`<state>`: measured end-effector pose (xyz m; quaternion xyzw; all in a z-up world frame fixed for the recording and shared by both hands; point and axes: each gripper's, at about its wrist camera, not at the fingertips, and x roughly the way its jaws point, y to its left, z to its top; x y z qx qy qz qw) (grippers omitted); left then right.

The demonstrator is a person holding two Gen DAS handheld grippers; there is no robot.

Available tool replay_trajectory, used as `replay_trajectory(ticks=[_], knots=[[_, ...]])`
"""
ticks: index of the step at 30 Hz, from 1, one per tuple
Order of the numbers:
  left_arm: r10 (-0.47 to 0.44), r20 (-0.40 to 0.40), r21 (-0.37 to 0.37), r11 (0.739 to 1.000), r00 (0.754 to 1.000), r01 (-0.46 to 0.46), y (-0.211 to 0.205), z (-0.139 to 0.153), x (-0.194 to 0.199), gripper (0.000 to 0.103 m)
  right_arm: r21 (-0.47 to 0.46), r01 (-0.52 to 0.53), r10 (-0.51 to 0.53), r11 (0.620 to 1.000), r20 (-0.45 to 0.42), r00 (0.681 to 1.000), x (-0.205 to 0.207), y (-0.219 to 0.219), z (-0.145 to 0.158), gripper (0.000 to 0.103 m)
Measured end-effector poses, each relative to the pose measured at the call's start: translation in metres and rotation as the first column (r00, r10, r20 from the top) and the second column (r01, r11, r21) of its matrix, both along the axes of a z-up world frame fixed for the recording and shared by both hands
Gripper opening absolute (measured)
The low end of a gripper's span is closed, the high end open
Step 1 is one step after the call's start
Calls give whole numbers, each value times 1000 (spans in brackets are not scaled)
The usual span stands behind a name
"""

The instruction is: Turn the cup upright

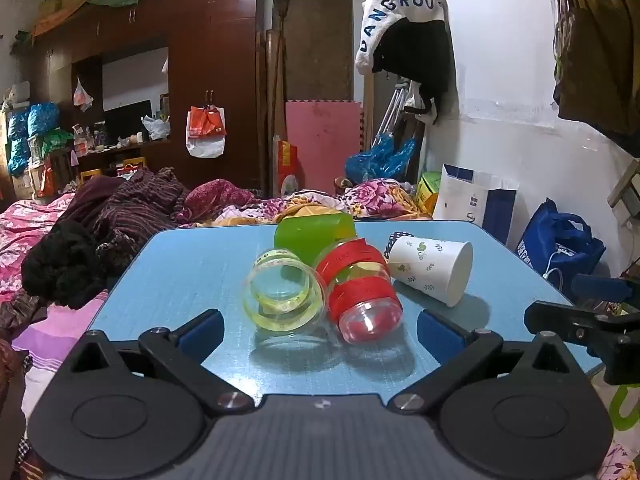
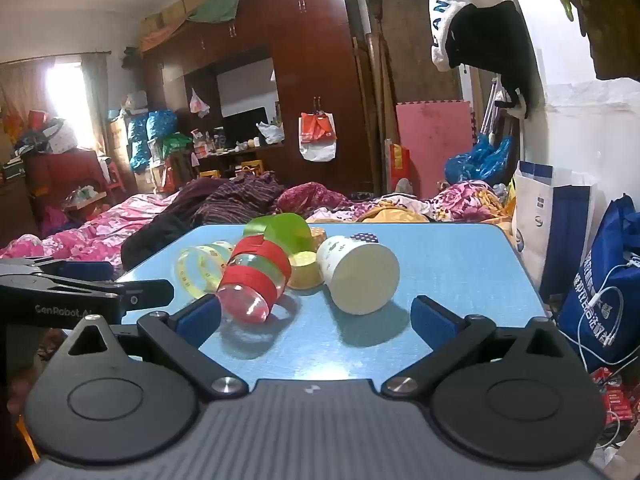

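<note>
Several cups lie on their sides in a cluster on the blue table (image 1: 180, 280) (image 2: 460, 264). A clear cup with red bands (image 1: 360, 292) (image 2: 252, 284) lies next to a clear cup with yellow bands (image 1: 284, 292) (image 2: 200, 272). A green cup (image 1: 312, 236) (image 2: 286, 230) lies behind them. A white paper cup with a leaf print (image 1: 432, 270) (image 2: 356, 276) lies at the right. A yellow cup (image 2: 306, 274) shows only in the right wrist view. My left gripper (image 1: 320, 330) is open and empty, just short of the clear cups. My right gripper (image 2: 316, 320) is open and empty, in front of the paper cup.
A bed with pink floral bedding and dark clothes (image 1: 120, 216) lies behind and left of the table. Blue and white bags (image 2: 560, 232) stand against the wall at the right. The right gripper's body (image 1: 580, 320) shows at the right edge of the left wrist view.
</note>
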<state>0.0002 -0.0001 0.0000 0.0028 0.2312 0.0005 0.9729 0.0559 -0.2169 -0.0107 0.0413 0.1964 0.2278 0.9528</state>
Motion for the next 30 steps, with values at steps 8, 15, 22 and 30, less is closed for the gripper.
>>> replay_trajectory(ticks=[8, 15, 22, 30], knots=[[-3, 9, 1, 1000, 1000, 3, 0, 0, 0, 103, 2, 4, -4, 1000, 16, 1000, -1, 0, -1, 102], [3, 8, -6, 1000, 1000, -3, -2, -1, 3, 103, 6, 4, -4, 1000, 21, 1000, -3, -3, 0, 102], [-6, 9, -3, 1000, 1000, 6, 0, -1, 0, 103, -8, -2, 2, 1000, 26, 1000, -3, 4, 2, 102], [-10, 8, -2, 1000, 1000, 10, 0, -1, -1, 103, -5, -13, 13, 1000, 32, 999, -6, 1, -1, 102]])
